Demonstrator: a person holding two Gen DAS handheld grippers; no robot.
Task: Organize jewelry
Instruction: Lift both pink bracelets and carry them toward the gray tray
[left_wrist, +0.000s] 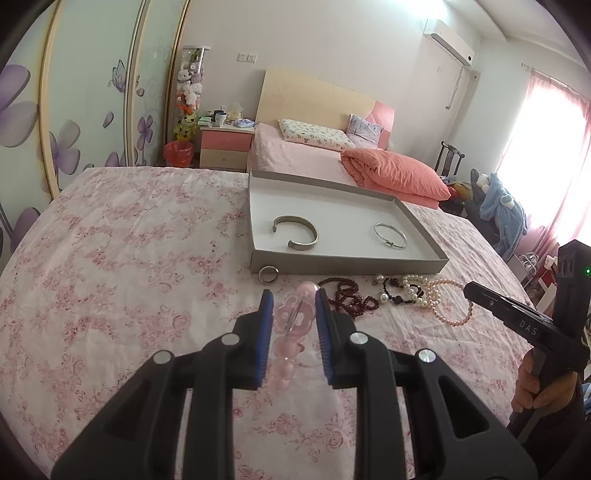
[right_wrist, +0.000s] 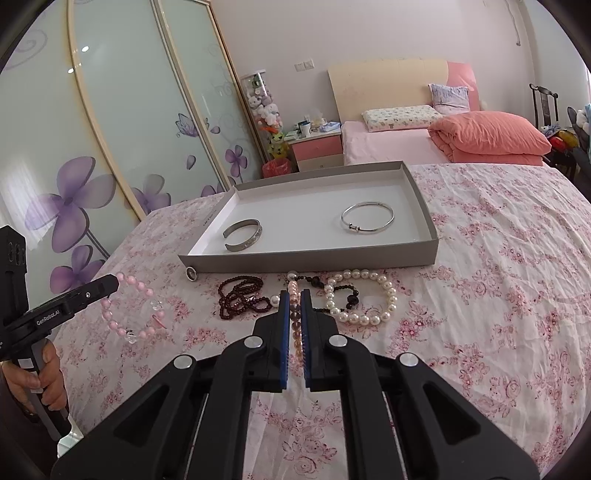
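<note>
Nearest the left wrist camera, the left gripper (left_wrist: 294, 299) was seen with its blue-padded fingers (left_wrist: 267, 306) pinched on a pink bead bracelet (left_wrist: 291, 317), which ran down between the pads. In the right wrist view the same bracelet (right_wrist: 133, 314) was seen hanging as a loop from the gripper's tip at about nine o'clock, over the floral bedspread (right_wrist: 498, 277).

The right gripper (right_wrist: 294, 301) was held with its fingers (right_wrist: 283, 314) pressed nearly together on a strand of small pinkish pearls (right_wrist: 294, 314); the rest of that strand (left_wrist: 448, 306) was laid in loops on the bedspread at three o'clock in the left wrist view.

At twelve o'clock from both grippers a shallow grey tray (right_wrist: 314, 263) was set on the bedspread. Inside it a wide open cuff bangle (right_wrist: 243, 234) was placed at its left and a thin silver bangle (right_wrist: 367, 218) at its right, well apart.

Just outside the tray's near wall a small metal ring (right_wrist: 191, 274) was laid. Between the tray and the right gripper a dark red bead strand (right_wrist: 240, 299), a white pearl bracelet (right_wrist: 364, 299) and a black bead piece (right_wrist: 349, 293) were gathered close together, the black beads lying within the pearl loop.

A hand (right_wrist: 37, 376) was wrapped around the left gripper's handle.
</note>
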